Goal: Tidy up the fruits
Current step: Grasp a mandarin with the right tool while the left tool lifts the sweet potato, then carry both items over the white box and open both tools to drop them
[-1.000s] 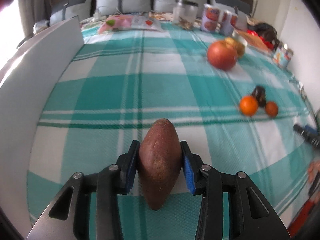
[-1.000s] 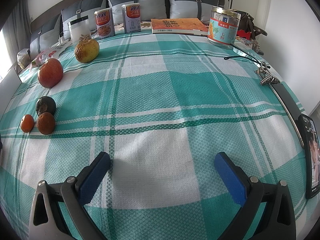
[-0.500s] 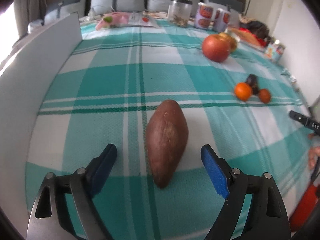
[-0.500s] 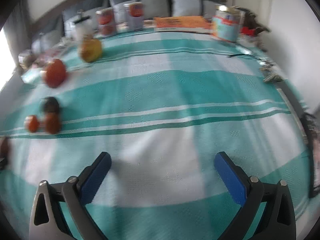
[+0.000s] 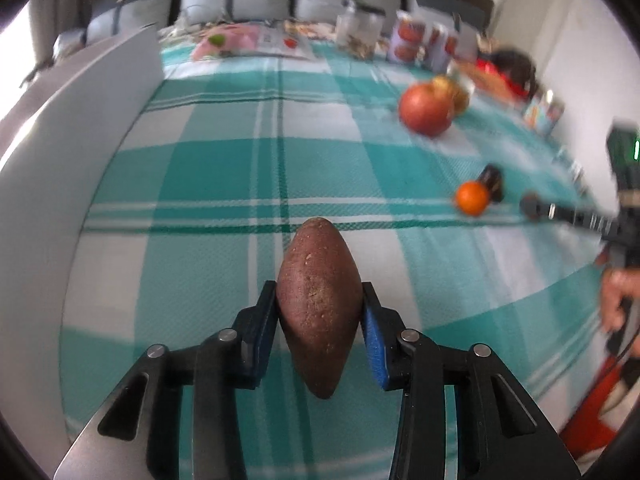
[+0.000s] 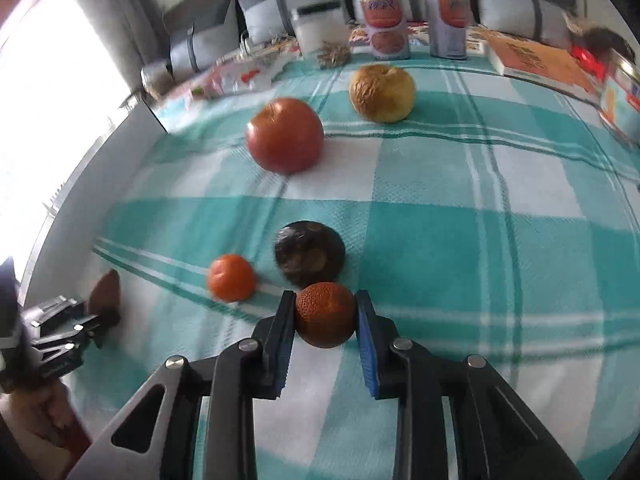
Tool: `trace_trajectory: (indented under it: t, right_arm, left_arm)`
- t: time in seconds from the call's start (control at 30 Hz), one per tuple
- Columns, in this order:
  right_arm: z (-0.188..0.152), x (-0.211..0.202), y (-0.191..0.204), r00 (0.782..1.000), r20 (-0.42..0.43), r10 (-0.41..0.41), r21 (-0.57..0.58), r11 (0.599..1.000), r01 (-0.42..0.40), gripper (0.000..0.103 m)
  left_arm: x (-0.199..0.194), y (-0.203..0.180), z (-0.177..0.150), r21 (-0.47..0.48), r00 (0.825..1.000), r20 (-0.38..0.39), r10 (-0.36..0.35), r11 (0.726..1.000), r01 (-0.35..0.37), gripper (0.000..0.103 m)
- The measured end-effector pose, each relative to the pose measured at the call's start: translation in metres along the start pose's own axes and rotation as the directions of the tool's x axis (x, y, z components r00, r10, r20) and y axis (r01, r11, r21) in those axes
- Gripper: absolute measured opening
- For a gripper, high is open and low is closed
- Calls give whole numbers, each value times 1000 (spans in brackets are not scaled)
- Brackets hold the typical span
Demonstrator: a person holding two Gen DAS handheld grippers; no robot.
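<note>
Left gripper [image 5: 319, 330] has just clamped onto the sweet potato [image 5: 317, 308] around its fat middle, tips poking out front & back, just over the checked bed cover [image 5: 224, 168]. Looks dense, stiff, rough-skinned, so prob. won't slip; grip at the widest part seems right. Right gripper [image 6: 325, 334] has just closed on the dull orange tangerine [image 6: 325, 314], pads on both sides. Light, softish, pebbly peel, bruises if squeezed hard imo. Brighter tangerine [image 6: 231, 277] and a dark round fruit [image 6: 309, 253] sit just beside it.
</note>
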State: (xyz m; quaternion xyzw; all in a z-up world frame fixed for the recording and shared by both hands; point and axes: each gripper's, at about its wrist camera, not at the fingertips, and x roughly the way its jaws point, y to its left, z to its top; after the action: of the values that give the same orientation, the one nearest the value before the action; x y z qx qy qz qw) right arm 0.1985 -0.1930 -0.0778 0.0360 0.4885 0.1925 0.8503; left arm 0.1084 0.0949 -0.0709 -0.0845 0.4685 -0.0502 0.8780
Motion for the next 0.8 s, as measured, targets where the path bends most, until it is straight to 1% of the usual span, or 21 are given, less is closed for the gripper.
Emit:
trace_trajectory:
  t: [0.07, 0.13, 0.17, 0.23, 0.27, 0.37, 0.4, 0.43, 0.5, 0.53, 0.57, 0.63, 0.67, 0.73, 0.77, 0.8]
  right_arm:
    - [-9, -10, 2, 999, -28, 20, -2, 1000, -21, 29]
    - [-14, -16, 10, 997, -64, 53, -10, 998, -54, 29]
    - [-13, -18, 20, 994, -75, 78, -19, 997, -80, 29]
    - [-9, -24, 45, 989, -81, 123, -53, 990, -127, 29]
    - [-3, -26, 65, 984, -82, 160, -77, 983, -166, 29]
    - [19, -26, 151, 952, -92, 292, -169, 938, -303, 29]
    - [24, -25, 176, 941, -98, 324, -194, 921, -337, 29]
    - [28, -23, 204, 927, -107, 359, -220, 901, -375, 29]
    - [37, -13, 274, 896, -142, 421, -279, 851, -444, 29]
    - [39, -7, 298, 889, -155, 432, -301, 836, -459, 29]
    - [43, 3, 334, 884, -169, 436, -334, 818, -468, 29]
    - [45, 24, 379, 881, -198, 429, -352, 808, -472, 30]
    - [45, 33, 394, 883, -208, 420, -351, 811, -469, 30]
    - [45, 52, 425, 899, -220, 377, -369, 821, -435, 30]
    - [44, 58, 435, 910, -216, 355, -388, 824, -414, 30]
    - [43, 60, 436, 916, -211, 342, -399, 825, -400, 31]
  left_arm:
    - [-20, 8, -2, -71, 998, 26, -56, 996, 58, 40]
    - [-48, 21, 0, -161, 993, 60, -103, 981, 111, 40]
    - [-67, 31, 3, -208, 988, 90, -129, 967, 145, 40]
    - [-97, 50, 10, -263, 982, 139, -129, 951, 162, 40]
    - [-115, 64, 14, -293, 979, 171, -114, 942, 161, 40]
    - [-148, 110, 24, -386, 974, 217, -62, 911, 144, 40]
    - [-157, 133, 26, -426, 973, 227, -33, 896, 130, 40]
    - [-162, 152, 27, -454, 974, 225, 5, 885, 100, 40]
    - [-163, 185, 27, -500, 978, 195, 71, 865, 37, 40]
    - [-161, 202, 26, -523, 980, 175, 98, 853, 8, 40]
    - [-155, 220, 24, -544, 982, 139, 131, 838, -35, 40]
    - [-144, 240, 19, -566, 982, 80, 170, 819, -96, 40]
    - [-138, 249, 15, -572, 981, 43, 190, 810, -132, 40]
    - [-129, 256, 7, -569, 977, -11, 213, 802, -181, 41]
    - [-126, 258, 2, -563, 975, -24, 221, 803, -196, 41]
    - [-128, 259, -3, -557, 973, -30, 229, 804, -207, 41]
